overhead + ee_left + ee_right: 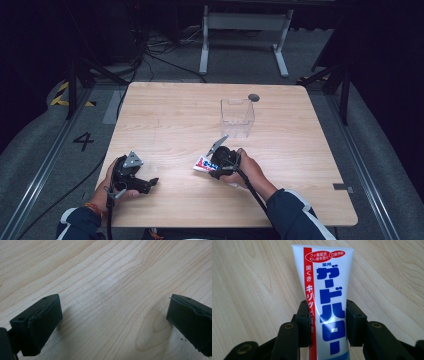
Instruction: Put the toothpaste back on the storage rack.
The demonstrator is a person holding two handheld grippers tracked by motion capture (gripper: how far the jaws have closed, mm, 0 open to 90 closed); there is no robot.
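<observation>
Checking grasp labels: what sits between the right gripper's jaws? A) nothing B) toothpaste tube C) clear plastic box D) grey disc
B: in the right gripper view the pads of the right gripper press both sides of the white toothpaste tube; the clear box stands apart farther up the table.

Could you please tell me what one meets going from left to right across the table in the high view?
Left gripper → toothpaste tube held in the right gripper → clear plastic box, farther back on the table.
</observation>
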